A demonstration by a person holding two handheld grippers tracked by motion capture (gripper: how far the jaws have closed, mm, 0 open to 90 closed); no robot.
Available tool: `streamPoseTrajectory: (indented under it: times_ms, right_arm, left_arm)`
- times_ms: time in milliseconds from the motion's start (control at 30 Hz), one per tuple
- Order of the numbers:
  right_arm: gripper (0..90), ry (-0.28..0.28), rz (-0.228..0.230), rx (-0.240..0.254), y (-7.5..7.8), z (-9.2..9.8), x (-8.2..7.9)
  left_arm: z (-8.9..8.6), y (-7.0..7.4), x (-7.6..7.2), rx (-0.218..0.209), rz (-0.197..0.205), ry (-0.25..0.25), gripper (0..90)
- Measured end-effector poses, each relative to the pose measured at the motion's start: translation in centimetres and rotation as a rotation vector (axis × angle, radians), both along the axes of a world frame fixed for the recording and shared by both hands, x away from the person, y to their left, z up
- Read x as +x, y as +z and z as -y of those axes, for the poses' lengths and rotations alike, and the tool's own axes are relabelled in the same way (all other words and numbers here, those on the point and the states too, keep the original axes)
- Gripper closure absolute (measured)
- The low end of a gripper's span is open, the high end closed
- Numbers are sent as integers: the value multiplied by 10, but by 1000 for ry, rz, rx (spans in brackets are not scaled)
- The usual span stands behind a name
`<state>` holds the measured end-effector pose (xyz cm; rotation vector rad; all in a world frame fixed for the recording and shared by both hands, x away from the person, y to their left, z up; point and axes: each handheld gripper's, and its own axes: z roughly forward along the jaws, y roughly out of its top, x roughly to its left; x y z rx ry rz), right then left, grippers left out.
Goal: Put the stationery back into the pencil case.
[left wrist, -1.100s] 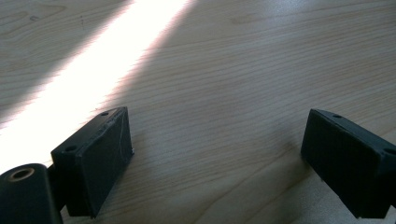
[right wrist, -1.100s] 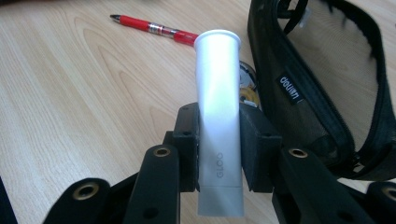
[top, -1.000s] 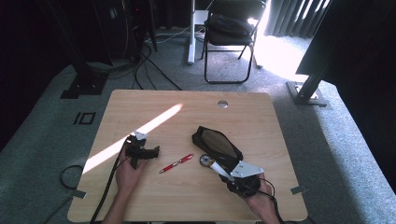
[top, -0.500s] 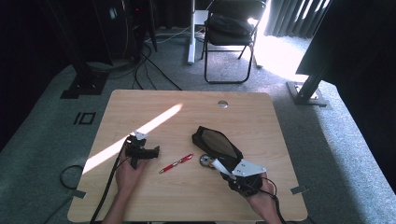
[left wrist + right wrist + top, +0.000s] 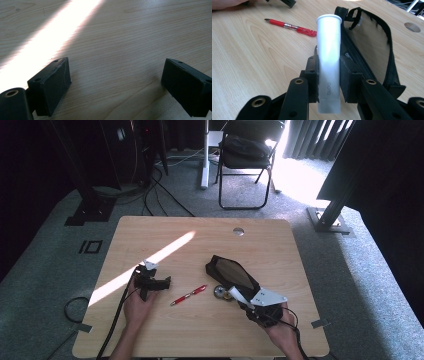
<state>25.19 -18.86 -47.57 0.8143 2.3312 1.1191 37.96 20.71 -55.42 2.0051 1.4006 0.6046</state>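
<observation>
A: White glue stick [image 5: 328, 62], where?
B: Clamped between the right gripper [image 5: 329, 75] jaws, cap end forward, lifted just above the table [image 5: 200, 330] near the front edge, right of centre. It's right beside the open black pouch [image 5: 235, 274].
A: Anything changed?
B: Barely. Over the last second the right gripper has slid slightly toward the front-right corner; the stick stays gripped. My guess: it's either fresh out of the pouch or heading in.
A: Left gripper [image 5: 115, 85]?
B: Jaws spread wide, nothing between them, resting low over bare wood toward the front-left, by the sun stripe. Hasn't moved.
A: Other stuff?
B: Red pen [image 5: 188, 295] between the grippers, a small round thing [image 5: 219, 292] beside the pouch; can't tell what.
</observation>
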Motion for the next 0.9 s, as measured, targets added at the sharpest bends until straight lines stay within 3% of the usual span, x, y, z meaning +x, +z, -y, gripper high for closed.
streamPoseTrajectory:
  times_ms: [900]
  right_arm:
    - [709, -40, 66, 15, 21, 8, 17]
  left_arm:
    - [0, 0, 0, 0, 0, 0, 89]
